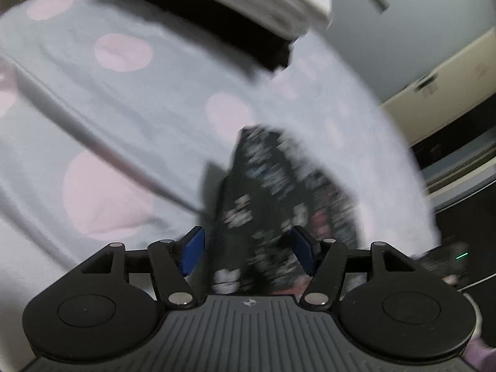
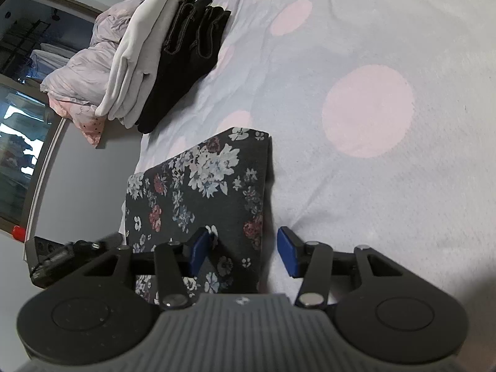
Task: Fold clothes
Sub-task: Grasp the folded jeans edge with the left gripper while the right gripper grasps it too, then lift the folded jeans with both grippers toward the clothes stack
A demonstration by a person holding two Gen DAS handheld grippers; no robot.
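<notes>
Floral garment lies folded; both grippers hover above, jaws released.

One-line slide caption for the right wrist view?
Open right gripper poised over a folded dark floral garment on the polka-dot bed sheet, stacked folded clothes beyond.

Both handheld grippers hover with jaws parted above a floral garment. The left gripper hangs over its blurred dark cloth, blue pads apart and gripping nothing. The right gripper straddles the garment's near right edge, also holding nothing.
</notes>
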